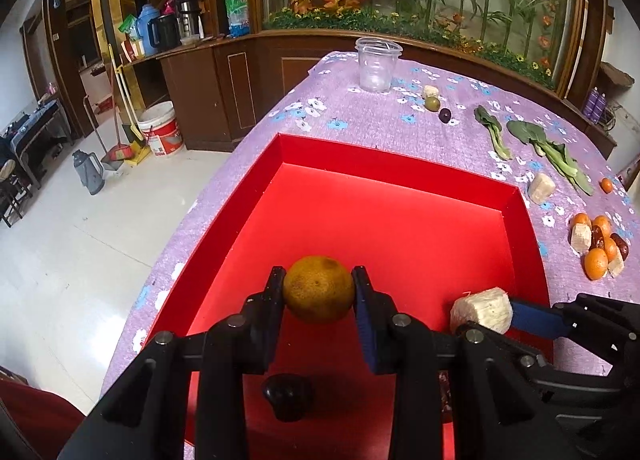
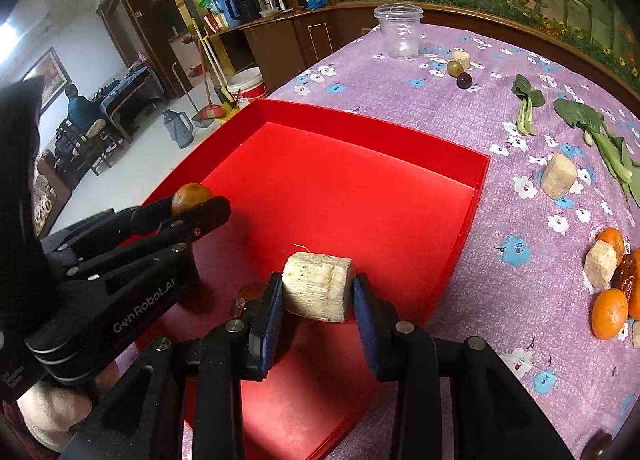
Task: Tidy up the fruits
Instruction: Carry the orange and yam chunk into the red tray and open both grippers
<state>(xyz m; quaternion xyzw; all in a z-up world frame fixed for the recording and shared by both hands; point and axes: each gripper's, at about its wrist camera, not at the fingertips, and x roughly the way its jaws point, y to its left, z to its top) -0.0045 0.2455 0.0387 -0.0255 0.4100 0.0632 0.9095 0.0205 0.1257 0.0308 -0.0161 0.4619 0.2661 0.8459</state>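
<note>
My left gripper (image 1: 318,286) is shut on a yellow-brown orange (image 1: 318,288), held over the near part of the red tray (image 1: 396,168). My right gripper (image 2: 316,290) is shut on a pale sugarcane chunk (image 2: 316,286) above the same tray (image 2: 372,124). In the right wrist view the left gripper (image 2: 200,202) with its orange (image 2: 191,196) is at the left. In the left wrist view the cane chunk (image 1: 480,310) shows at the right. A dark plum (image 1: 286,394) lies in the tray below my left gripper. A reddish fruit (image 2: 250,294) lies in the tray beside my right fingers.
On the purple flowered cloth (image 2: 400,92) to the right lie small oranges (image 2: 608,312), cane chunks (image 2: 558,176), red dates (image 2: 626,276) and green leaves (image 2: 592,124). A clear plastic cup (image 2: 400,30), a green fruit (image 2: 455,68) and a dark plum (image 2: 464,81) stand at the far side.
</note>
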